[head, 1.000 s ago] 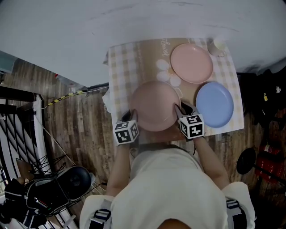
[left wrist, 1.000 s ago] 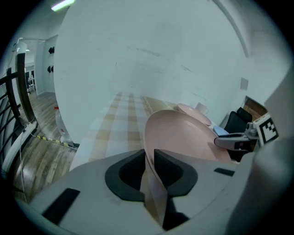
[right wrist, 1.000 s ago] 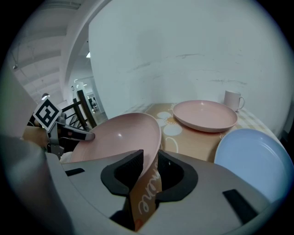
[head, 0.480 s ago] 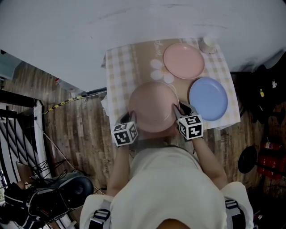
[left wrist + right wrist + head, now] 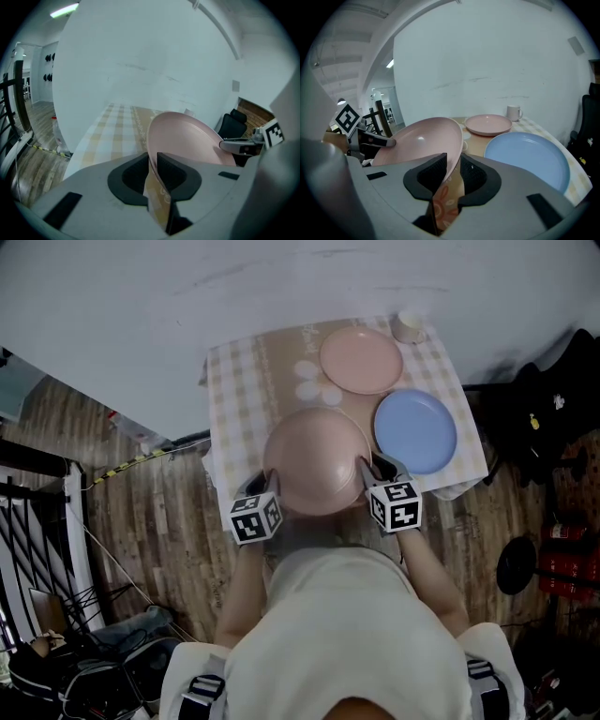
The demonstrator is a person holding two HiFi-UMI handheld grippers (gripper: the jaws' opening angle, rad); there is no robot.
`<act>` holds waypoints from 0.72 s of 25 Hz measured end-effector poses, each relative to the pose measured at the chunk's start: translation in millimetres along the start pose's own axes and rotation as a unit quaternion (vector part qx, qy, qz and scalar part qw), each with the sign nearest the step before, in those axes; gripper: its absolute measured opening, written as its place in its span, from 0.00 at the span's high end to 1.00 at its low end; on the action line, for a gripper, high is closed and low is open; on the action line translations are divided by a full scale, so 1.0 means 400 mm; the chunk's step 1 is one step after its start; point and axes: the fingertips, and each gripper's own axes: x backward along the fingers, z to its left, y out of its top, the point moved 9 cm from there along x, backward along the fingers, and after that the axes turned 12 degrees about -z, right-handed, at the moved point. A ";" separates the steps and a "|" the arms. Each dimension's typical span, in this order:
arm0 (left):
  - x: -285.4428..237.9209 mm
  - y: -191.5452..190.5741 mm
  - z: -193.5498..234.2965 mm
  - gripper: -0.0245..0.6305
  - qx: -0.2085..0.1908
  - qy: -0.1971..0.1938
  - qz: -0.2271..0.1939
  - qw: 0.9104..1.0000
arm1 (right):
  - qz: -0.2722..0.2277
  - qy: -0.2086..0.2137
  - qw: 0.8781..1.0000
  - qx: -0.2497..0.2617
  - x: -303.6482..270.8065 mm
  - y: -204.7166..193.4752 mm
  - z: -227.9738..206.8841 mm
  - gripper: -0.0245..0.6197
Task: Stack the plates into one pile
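A large pink plate (image 5: 317, 460) hangs tilted above the near edge of the checked tablecloth (image 5: 236, 390). My left gripper (image 5: 270, 489) is shut on its left rim, and in the left gripper view the plate (image 5: 187, 138) runs straight into that gripper (image 5: 152, 172). My right gripper (image 5: 366, 474) is shut on the right rim; its jaws have just been closing, with the rim of the plate (image 5: 417, 138) between them (image 5: 453, 171). A smaller pink plate (image 5: 361, 359) and a blue plate (image 5: 415, 431) lie flat on the cloth.
A white mug (image 5: 408, 326) stands at the far right corner of the table, behind the smaller pink plate (image 5: 488, 124) and the blue plate (image 5: 527, 157). Wooden floor surrounds the table, with a black chair and bags at the right and a white wall beyond.
Both grippers have risen with the large pink plate, which now sits closer to the blue plate. The other plates and the mug have not moved on the cloth.
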 end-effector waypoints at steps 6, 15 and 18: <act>0.015 -0.006 -0.065 0.88 -0.014 -0.025 -0.006 1.000 | -0.017 -0.032 0.999 -0.006 0.088 -0.005 -0.023 0.84; 0.020 -0.016 -0.152 0.88 -0.026 -0.071 -0.002 0.997 | -0.031 -0.085 0.996 -0.024 0.200 -0.017 -0.060 0.86; 0.005 -0.012 -0.178 0.88 -0.032 -0.087 0.002 0.996 | -0.037 -0.104 0.993 -0.029 0.222 -0.017 -0.078 0.86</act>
